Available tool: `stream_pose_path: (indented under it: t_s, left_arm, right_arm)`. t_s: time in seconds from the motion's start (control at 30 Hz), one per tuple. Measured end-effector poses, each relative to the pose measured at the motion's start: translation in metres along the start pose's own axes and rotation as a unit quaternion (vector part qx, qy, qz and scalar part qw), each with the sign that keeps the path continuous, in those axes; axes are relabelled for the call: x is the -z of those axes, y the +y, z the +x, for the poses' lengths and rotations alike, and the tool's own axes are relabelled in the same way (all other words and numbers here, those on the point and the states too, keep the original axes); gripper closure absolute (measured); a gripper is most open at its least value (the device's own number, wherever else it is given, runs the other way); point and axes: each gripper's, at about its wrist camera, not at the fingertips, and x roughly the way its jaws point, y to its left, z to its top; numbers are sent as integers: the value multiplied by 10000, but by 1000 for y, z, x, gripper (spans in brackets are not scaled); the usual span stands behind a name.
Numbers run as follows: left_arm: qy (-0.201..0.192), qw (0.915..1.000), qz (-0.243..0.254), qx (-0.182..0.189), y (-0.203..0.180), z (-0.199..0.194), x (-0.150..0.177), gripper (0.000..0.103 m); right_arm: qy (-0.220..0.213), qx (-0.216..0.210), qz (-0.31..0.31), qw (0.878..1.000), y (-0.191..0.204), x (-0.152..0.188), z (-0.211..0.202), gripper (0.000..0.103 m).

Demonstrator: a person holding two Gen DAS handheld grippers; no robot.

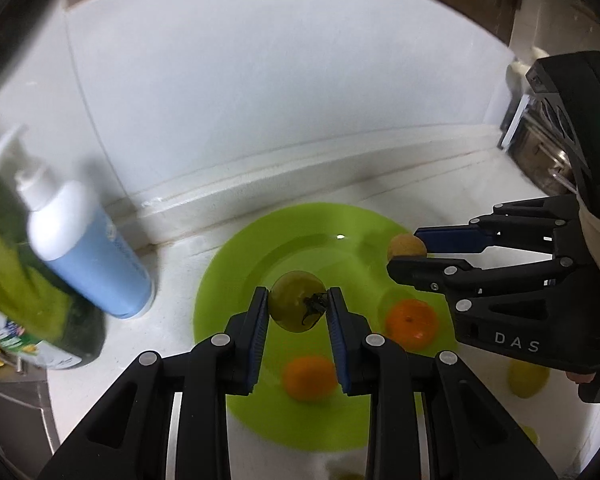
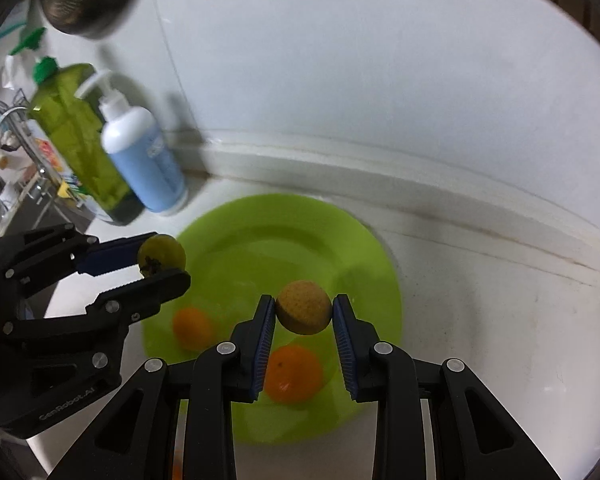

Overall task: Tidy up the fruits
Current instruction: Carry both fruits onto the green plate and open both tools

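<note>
My left gripper [image 1: 298,304] is shut on a yellow-green tomato [image 1: 292,300] with a dark stem, held above a lime green plate [image 1: 236,248]. My right gripper [image 2: 304,308] is shut on a round tan fruit [image 2: 304,306] with a dimpled skin, also above the plate [image 2: 340,232]. Two oranges [image 1: 310,378] [image 1: 410,322] lie on the plate below the grippers. In the right wrist view the left gripper [image 2: 168,258] shows at the left with the tomato [image 2: 162,254], over the plate's left rim. In the left wrist view the right gripper [image 1: 408,250] comes in from the right with its fruit [image 1: 406,246].
A white and blue pump bottle [image 2: 144,156] and a green dish-soap bottle [image 2: 80,136] stand left of the plate against the white wall. A sink with a tap [image 2: 4,120] lies further left. Yellow fruit [image 1: 526,378] lies on the white counter right of the plate.
</note>
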Motion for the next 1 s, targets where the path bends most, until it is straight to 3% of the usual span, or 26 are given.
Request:
stream_pose_path:
  t_s: [0.47,0.77,1.0]
  left_arm:
    - [690,9975,34,108,0,56,-5,74]
    - [736,9972,-71,143,0,67,-9,73]
    - [636,9978,-107,131,2,54,-10,67]
  right_arm:
    - [591,-48,-41,9982,-10,-7,46,72]
    - [646,-85,-2,9979,-11,-11,57,72]
    - [543,-115,48,9984,-11,-11,48,70]
